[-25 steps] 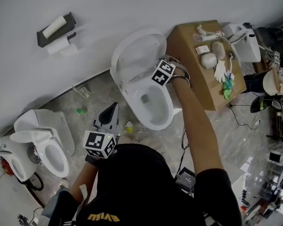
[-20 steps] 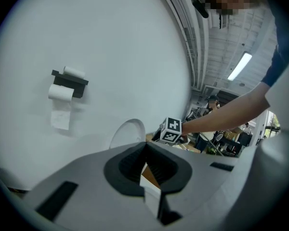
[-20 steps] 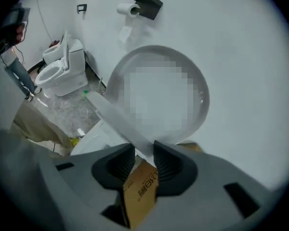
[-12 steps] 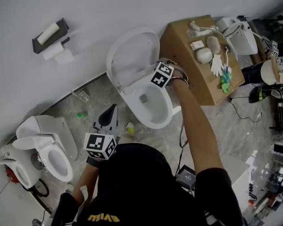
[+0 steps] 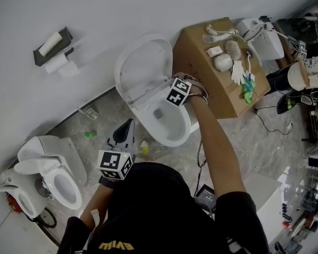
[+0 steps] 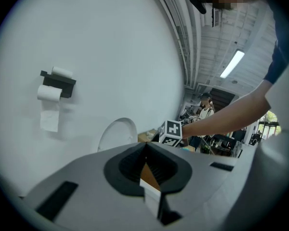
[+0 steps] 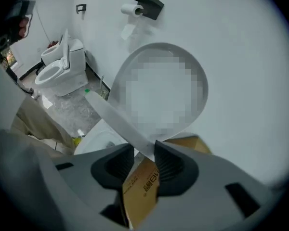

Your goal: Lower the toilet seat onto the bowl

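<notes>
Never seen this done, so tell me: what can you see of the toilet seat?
The toilet seat is a white, smooth ring, plastic by its look, seen edge-on as a thin strip in the right gripper view. It stands partway down, tilted between the raised lid and the bowl. The right gripper pinches its free edge; nothing else visibly touches it.

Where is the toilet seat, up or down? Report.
Partway down: the seat slants between raised lid and bowl, its rim in the right claw.

White wall [image 5: 148, 4], grey marbled floor [image 5: 244, 142], cardboard box [image 5: 201, 67], wall-mounted paper holder [image 5: 52, 45], spare toilet [image 5: 63, 163].
</notes>
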Action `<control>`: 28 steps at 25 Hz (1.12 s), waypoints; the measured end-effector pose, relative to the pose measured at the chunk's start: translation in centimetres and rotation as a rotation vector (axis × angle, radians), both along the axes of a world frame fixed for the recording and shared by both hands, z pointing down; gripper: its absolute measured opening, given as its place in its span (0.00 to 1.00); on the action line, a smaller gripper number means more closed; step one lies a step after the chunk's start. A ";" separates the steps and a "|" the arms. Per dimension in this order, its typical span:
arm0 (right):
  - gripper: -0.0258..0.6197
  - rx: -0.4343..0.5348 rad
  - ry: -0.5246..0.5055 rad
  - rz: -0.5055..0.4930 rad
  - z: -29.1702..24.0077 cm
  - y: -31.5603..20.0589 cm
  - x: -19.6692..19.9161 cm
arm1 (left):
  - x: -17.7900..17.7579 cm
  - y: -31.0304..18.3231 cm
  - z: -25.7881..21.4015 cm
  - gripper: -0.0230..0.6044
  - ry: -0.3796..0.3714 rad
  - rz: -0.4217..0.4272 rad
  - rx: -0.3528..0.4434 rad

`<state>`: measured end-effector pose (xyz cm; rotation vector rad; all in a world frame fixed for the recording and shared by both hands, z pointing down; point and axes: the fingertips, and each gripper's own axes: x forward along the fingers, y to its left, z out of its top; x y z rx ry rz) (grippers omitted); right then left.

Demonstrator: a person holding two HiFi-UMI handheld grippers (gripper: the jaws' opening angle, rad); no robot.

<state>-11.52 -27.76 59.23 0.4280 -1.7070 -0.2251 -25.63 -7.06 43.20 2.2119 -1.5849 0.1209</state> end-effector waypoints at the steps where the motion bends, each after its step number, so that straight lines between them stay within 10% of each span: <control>1: 0.24 0.005 -0.006 0.007 0.0 0.0 0.1 | 0.5 -0.3 -0.3 0.06 0.003 0.009 0.009; 28: 0.26 -0.001 0.006 0.021 1.5 3.8 3.7 | 7.9 -0.9 0.4 0.06 -0.055 0.193 0.049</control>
